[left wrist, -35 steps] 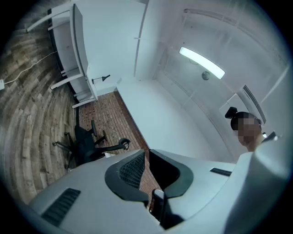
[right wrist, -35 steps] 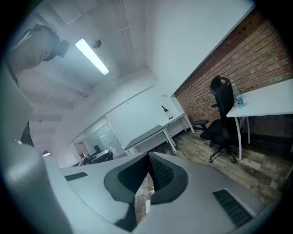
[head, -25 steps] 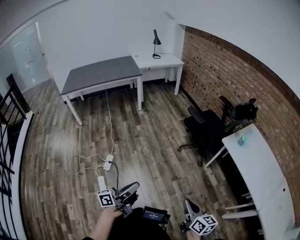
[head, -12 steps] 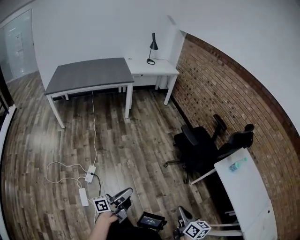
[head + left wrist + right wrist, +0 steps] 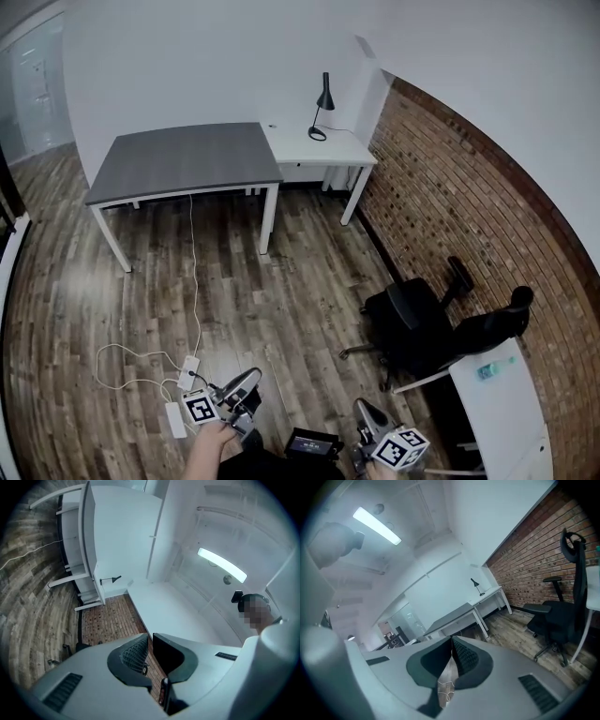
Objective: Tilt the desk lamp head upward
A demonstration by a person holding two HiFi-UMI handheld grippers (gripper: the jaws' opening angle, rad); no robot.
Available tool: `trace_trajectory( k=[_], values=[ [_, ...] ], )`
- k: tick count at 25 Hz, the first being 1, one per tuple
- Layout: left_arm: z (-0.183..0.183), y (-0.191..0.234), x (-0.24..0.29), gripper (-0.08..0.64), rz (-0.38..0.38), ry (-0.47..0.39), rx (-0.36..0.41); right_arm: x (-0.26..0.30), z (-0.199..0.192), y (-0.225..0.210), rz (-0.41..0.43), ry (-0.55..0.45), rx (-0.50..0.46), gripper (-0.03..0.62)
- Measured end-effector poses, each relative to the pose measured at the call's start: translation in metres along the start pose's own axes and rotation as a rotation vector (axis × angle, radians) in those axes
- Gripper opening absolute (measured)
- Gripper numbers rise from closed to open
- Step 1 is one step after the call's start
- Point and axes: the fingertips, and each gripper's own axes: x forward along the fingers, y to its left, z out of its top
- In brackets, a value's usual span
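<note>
The black desk lamp point(image 5: 322, 105) stands far off on a white desk point(image 5: 328, 150) in the corner by the brick wall, its cone head pointing down. It shows tiny in the left gripper view as the lamp point(image 5: 112, 579) and in the right gripper view as the lamp point(image 5: 476, 586). My left gripper point(image 5: 251, 377) is low in the head view, far from the lamp. Its jaws stand open by a narrow slit with nothing between them point(image 5: 150, 637). My right gripper point(image 5: 361, 406) is shut and empty point(image 5: 451, 641).
A grey desk point(image 5: 183, 161) adjoins the white one. A power strip point(image 5: 190, 366) with loose cable lies on the wood floor near my left gripper. Two black office chairs point(image 5: 417, 323) stand at the right beside a white table point(image 5: 502, 403) with a bottle point(image 5: 495, 367). A brick wall point(image 5: 450, 178) runs along the right.
The whole view has shifted: the desks and lamp look nearer, and the chairs and the power strip have slid toward the lower edge. Both grippers keep their place low in the frame.
</note>
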Motion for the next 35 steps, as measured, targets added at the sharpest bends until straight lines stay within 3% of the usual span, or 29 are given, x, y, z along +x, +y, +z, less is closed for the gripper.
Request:
trace_trajectory(
  k=[7,11,16,20,26,35],
  values=[
    [0.026,0.037,0.01,0.041,0.072,-0.022,-0.011,0.058,0.013,-0.035,0.013,0.037,0.026,0.012],
    [0.038,0.06,0.036,0.041,0.137,-0.008,0.016,0.109,0.034,-0.06,0.118,0.025,0.118,0.012],
    [0.058,0.082,0.132,0.041,0.167,0.016,0.085,0.169,0.096,-0.098,0.274,0.014,0.236,0.012],
    [0.067,0.081,0.226,0.041,0.132,0.066,0.137,0.196,0.153,-0.133,0.33,0.003,0.249,0.012],
    [0.049,0.102,0.285,0.041,0.159,0.125,0.113,0.213,0.173,-0.194,0.279,0.045,0.285,0.012],
    [0.067,0.145,0.364,0.041,0.154,0.153,0.092,0.241,0.219,-0.243,0.256,0.017,0.37,0.012]
  ],
)
